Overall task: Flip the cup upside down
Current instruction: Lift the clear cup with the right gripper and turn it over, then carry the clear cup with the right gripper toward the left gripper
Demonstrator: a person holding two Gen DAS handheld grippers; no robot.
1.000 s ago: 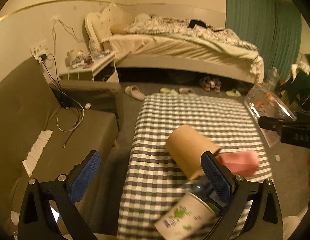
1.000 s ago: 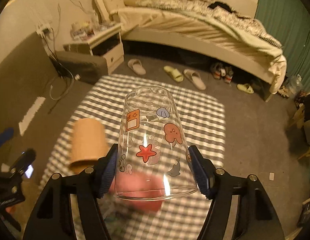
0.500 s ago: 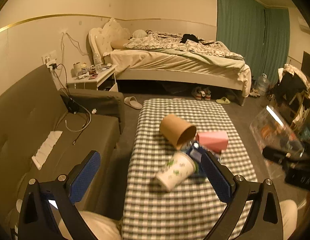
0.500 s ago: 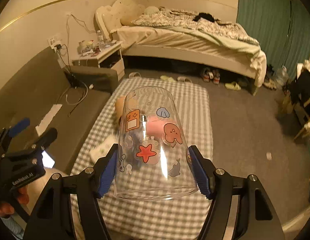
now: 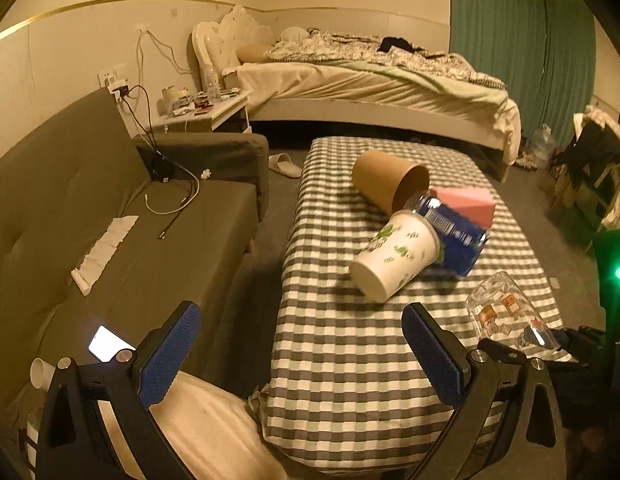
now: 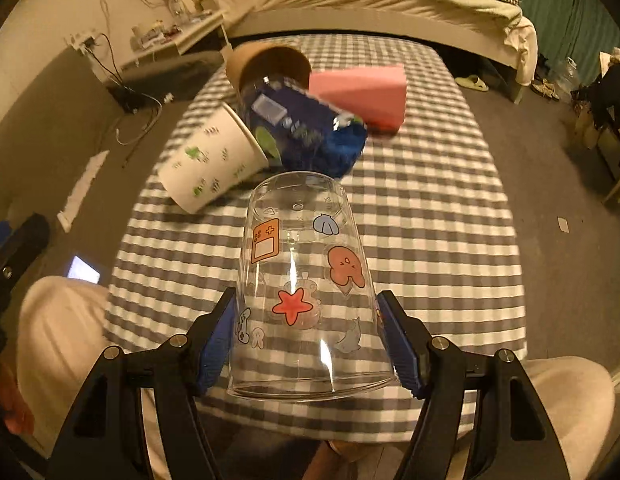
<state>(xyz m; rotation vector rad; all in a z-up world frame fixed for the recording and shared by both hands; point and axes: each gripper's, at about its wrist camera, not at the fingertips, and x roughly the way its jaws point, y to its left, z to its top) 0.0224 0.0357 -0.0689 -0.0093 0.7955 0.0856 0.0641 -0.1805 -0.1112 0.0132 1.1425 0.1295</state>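
Holding the clear cup (image 6: 306, 288) in my right gripper (image 6: 308, 340), base pointing away from the camera, open rim toward it. Stickers on the wall: an orange game console, a red star, an orange octopus, a blue shell. Both blue pads (image 6: 216, 340) press the cup's sides near the rim, so the fingers are clamped on it. The cup is over the near part of the checked table (image 6: 429, 220); whether it touches the cloth I cannot tell. From the left wrist view the same cup (image 5: 509, 316) shows at the right edge, tilted, above the table's near right corner.

My left gripper (image 5: 302, 354) sits at the near left corner of the table (image 5: 349, 352), fingers wide apart, nothing between them.

Further up the cloth, a cluster lying on their sides:
- white paper cup (image 6: 210, 156) with green prints, mouth against the blue bottle (image 6: 306, 128);
- blue bottle between the white cup and the pink block (image 6: 361, 96);
- brown paper cup (image 6: 266, 62) behind, mouth facing the bottle. Contact between these looks close, exact touching unclear.

Surroundings: grey sofa (image 5: 110, 220) left of the table, with a cable (image 5: 174, 204), a strip of white paper (image 5: 102, 246) and a lit phone (image 5: 108, 348) on it. Bed (image 5: 369, 84) beyond, nightstand (image 5: 206, 112) at its head, green curtains (image 5: 509, 40) far right. My light trousers (image 6: 58, 328) show below the table edge.
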